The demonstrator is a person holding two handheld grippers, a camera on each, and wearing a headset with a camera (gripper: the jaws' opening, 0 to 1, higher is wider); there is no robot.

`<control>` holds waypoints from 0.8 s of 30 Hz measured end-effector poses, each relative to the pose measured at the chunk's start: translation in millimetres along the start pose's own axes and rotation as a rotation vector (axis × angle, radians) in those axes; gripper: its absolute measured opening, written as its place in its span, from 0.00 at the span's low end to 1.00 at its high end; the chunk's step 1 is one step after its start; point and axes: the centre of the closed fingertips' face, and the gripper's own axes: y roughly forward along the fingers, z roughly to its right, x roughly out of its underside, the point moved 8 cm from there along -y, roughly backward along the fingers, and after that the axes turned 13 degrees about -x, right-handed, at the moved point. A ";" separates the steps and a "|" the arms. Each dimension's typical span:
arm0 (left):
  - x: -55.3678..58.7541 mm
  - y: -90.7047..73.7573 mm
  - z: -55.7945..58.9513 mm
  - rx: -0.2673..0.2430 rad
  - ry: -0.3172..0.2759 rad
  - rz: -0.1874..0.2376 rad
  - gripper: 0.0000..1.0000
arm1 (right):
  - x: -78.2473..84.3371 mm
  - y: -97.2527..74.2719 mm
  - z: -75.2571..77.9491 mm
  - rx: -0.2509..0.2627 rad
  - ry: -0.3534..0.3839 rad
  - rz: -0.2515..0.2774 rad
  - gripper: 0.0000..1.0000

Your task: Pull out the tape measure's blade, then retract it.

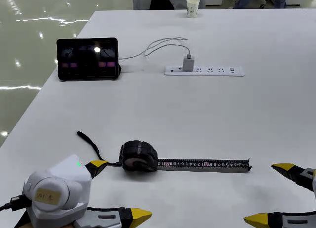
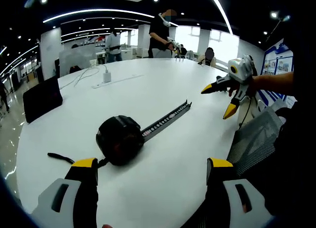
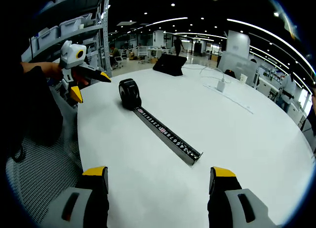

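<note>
The tape measure [image 1: 139, 156] sits on the white counter [image 1: 207, 109] near its front edge. Its blade [image 1: 205, 164] is already out and lies flat, running straight from the black case toward the person's right. That long axis lies across the person, so the two ends are shared out. The case is just beside the upper jaw of the left tool [image 1: 121, 191], while the hooked end of the blade points at the right tool [image 1: 262, 192] with a small gap between them. Both tools have their yellow-tipped jaws wide apart and grip nothing.

Pulling out looks done and retracting is what remains. For that I would judge the left tool better placed to steady the case (its own view looks straight onto it) and the right tool better placed for the blade's end. A dark strap [image 1: 89, 141] trails from the case away to the left.

The counter is smooth, plain and matte. Farther back are a tablet [image 1: 88, 58], a power strip [image 1: 212, 70] with a charger plugged in, and a paper cup [image 1: 193, 7] at the far edge. The room is a big open office with strip lights, a glossy floor [image 1: 29, 50] and people well away from the work.
</note>
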 end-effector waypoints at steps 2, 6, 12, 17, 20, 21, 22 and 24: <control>-0.6 -0.8 3.1 -0.018 -0.006 0.009 0.90 | -0.5 0.8 -1.2 0.010 0.013 0.012 0.85; -0.3 -1.6 9.6 -0.022 -0.024 0.018 0.92 | -1.7 2.6 -5.3 0.036 0.038 0.037 0.87; 2.7 -1.7 15.9 -0.048 -0.050 0.016 0.94 | -4.0 8.4 -17.7 0.048 0.061 0.057 0.89; 1.0 -4.8 20.4 -0.070 -0.065 0.033 0.95 | -6.1 10.8 -25.0 0.090 0.098 0.073 0.93; -0.3 -5.8 21.4 -0.085 -0.073 0.033 0.98 | -8.6 12.6 -30.8 0.101 0.113 0.076 0.96; -1.2 -6.4 21.6 -0.089 -0.077 0.035 0.98 | -9.9 12.9 -32.6 0.108 0.124 0.084 0.96; -1.6 -6.6 21.7 -0.092 -0.082 0.036 0.98 | -11.0 13.3 -34.0 0.108 0.134 0.091 0.97; -2.7 -7.4 22.0 -0.101 -0.090 0.038 0.99 | -13.2 14.2 -36.9 0.111 0.149 0.099 0.98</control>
